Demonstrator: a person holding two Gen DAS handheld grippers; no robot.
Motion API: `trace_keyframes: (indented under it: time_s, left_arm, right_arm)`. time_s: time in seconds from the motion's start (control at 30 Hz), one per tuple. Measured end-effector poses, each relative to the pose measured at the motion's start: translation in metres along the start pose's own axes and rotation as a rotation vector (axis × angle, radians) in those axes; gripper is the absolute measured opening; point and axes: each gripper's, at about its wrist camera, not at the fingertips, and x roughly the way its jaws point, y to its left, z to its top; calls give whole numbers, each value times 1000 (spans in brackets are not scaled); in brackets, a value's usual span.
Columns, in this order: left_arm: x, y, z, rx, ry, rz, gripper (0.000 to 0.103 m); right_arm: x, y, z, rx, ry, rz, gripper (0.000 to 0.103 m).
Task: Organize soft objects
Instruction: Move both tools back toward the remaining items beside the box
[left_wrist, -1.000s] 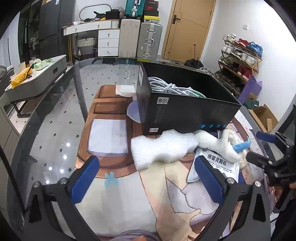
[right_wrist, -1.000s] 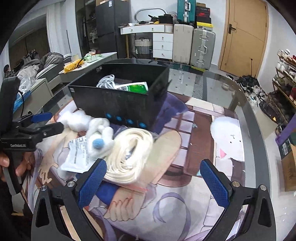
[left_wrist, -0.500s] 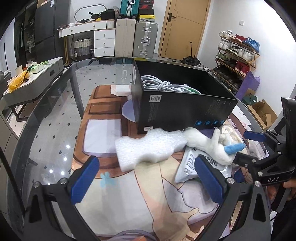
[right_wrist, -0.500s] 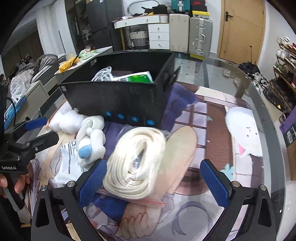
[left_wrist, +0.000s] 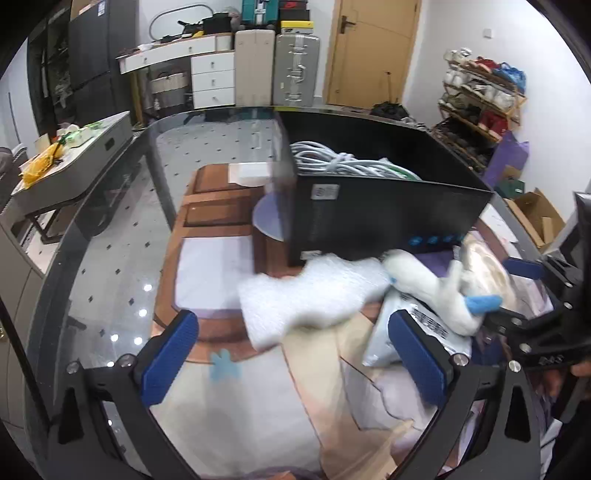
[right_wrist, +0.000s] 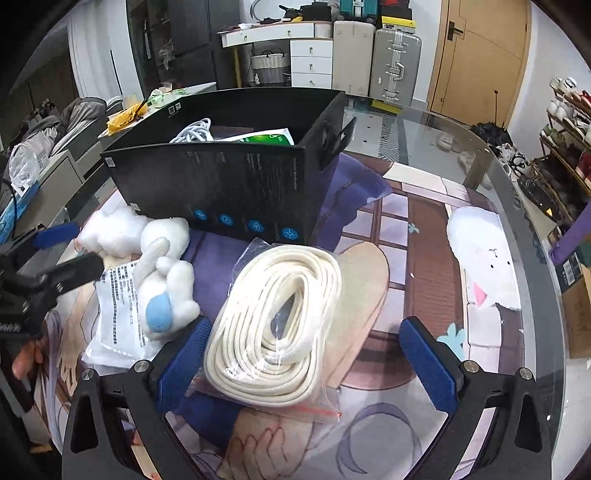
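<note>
A big black box (right_wrist: 236, 184) stood on the glass table (left_wrist: 110, 266), on top of a picture mat (right_wrist: 424, 258). Inside the box lay a bundle of white cable (left_wrist: 332, 162) and a green and white packet (right_wrist: 266, 138). The right gripper (right_wrist: 306, 362) was held wide open, and it had nothing in its grip. A bag of cream rope (right_wrist: 280, 325), all coiled up, lay between its two blue pads, close to the left one. The left gripper (left_wrist: 295, 354) was wide open too, and it held nothing. A white foam sheet (left_wrist: 314, 295) lay on the mat just in front of it, touching the foot of the box. Next to the foam lay a white plush toy (right_wrist: 166, 273) with a blue tip, resting partly on a white printed pouch (right_wrist: 118, 306). The toy sat between the foam and the rope bag.
</note>
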Motion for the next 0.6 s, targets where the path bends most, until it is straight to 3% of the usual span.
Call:
trace_keyframes:
  time_s: [0.07,0.33,0.6]
  left_arm:
    - [4,4,4,-14,3,23,103]
    - [18,3,7,-14,50,-8,103]
    - [25,-7,10,16,70,51,103]
  right_arm:
    - [-1,-2,-2,0,-2,2,102]
    - [-2,-2,-5,-6,-4,4,102]
    - [-1,-2,-5,-3,-2,2,102]
